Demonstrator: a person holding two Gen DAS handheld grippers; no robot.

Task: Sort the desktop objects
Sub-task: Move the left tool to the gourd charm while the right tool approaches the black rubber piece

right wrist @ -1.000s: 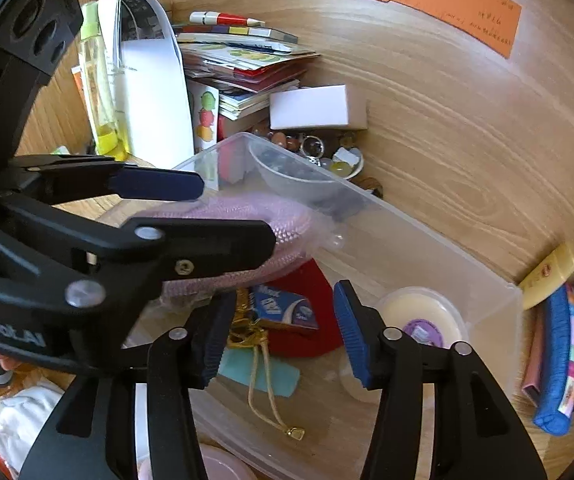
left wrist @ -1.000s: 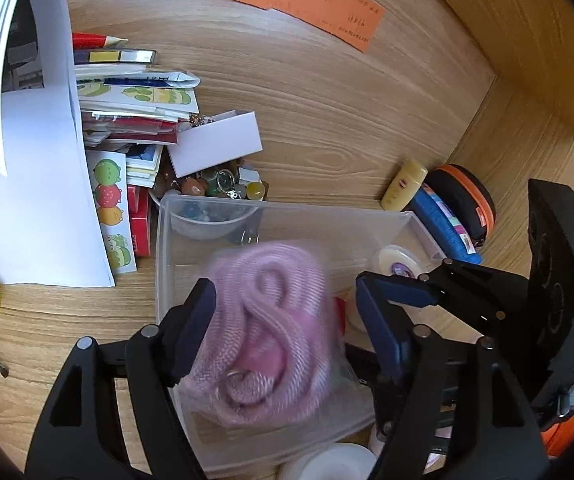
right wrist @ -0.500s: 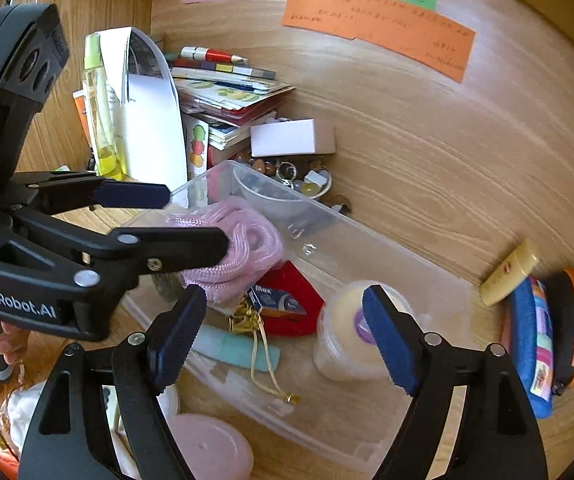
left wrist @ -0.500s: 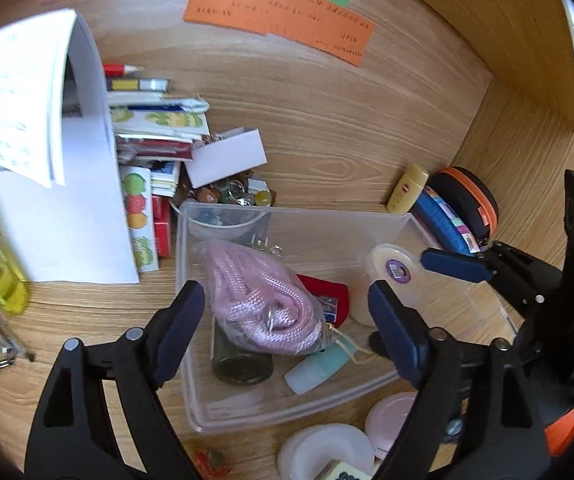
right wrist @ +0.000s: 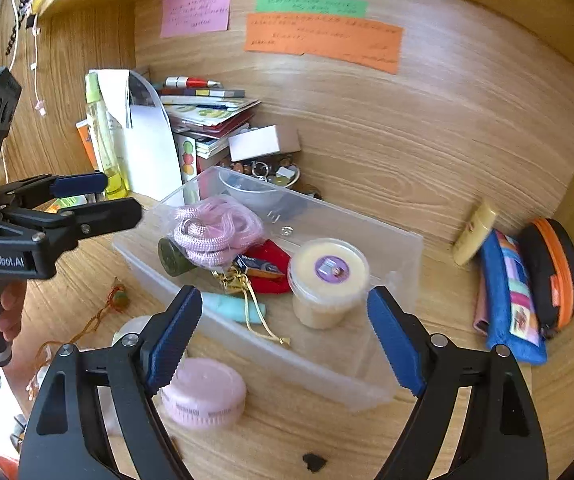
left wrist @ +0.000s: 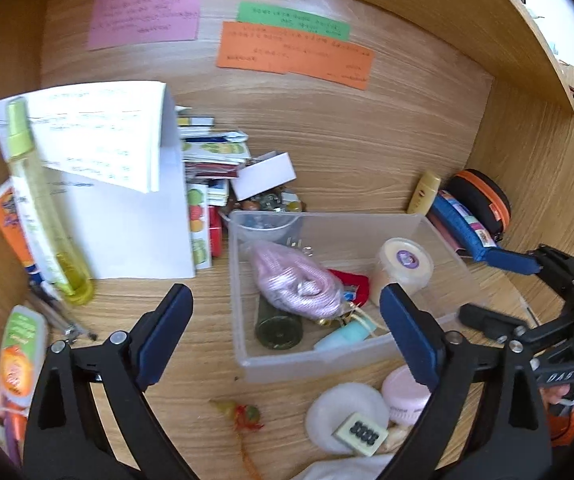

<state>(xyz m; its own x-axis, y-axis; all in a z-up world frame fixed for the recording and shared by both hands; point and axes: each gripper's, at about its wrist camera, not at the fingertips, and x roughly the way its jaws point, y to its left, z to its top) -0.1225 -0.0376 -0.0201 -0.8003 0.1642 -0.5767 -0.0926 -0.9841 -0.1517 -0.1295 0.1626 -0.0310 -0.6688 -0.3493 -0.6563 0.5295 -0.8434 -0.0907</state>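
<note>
A clear plastic bin (left wrist: 247,344) (right wrist: 367,384) sits on the wooden desk. Inside lie a bagged pink cord (left wrist: 295,284) (right wrist: 215,232), a dark green bottle (left wrist: 279,328), a cream jar with purple label (left wrist: 405,268) (right wrist: 327,276), a red pouch (right wrist: 275,256) and a light blue tube (left wrist: 343,334). My left gripper (left wrist: 287,336) is open and empty, above the desk in front of the bin; it also shows in the right wrist view (right wrist: 99,196). My right gripper (right wrist: 283,340) is open and empty over the bin's near side.
Outside the bin: a pink round tin (right wrist: 203,392), a white lid with a small card (left wrist: 347,416), a red-orange charm (left wrist: 243,416), a yellow-green spray bottle (left wrist: 43,216), papers and books (left wrist: 135,184), a yellow tube (right wrist: 475,232), blue and black-orange pouches (right wrist: 511,296).
My left gripper let go of the pink cord into the bin, then pulled back and up. My right gripper also drew back and opened wider.
</note>
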